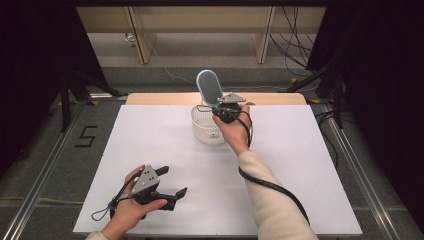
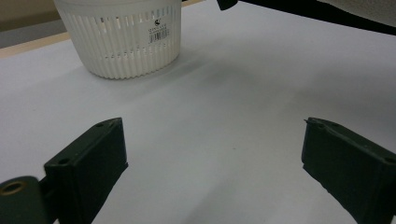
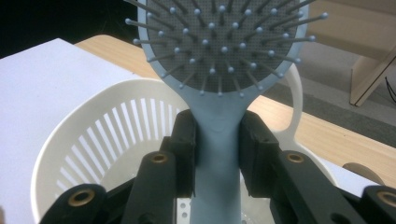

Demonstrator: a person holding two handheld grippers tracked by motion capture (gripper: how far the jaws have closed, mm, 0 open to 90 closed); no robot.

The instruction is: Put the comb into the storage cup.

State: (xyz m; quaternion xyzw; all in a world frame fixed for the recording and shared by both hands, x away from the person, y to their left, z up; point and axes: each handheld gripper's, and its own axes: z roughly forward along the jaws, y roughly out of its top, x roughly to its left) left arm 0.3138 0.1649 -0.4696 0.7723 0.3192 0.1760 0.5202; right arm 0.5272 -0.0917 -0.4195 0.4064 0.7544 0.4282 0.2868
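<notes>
Clamping the pale blue plastic paddle hairbrush (image 3: 219,154) by its handle, the right gripper (image 3: 217,149) held it above the white slotted plastic basket (image 1: 206,131); the left gripper (image 1: 170,182) rested with jaws apart.

A recording lab set up for handling trials, not a home or shop.

A desk (image 1: 150,150) covered with a plain white sheet stands on grey carpet, flanked by metal rails (image 1: 35,192) on the floor and black curtains (image 1: 30,60) at both sides. A taped number marking (image 1: 86,136) lies on the carpet at the left, loose cables (image 1: 295,45) hang and trail at the back, and bare wooden furniture legs (image 1: 140,40) stand behind the desk.
</notes>
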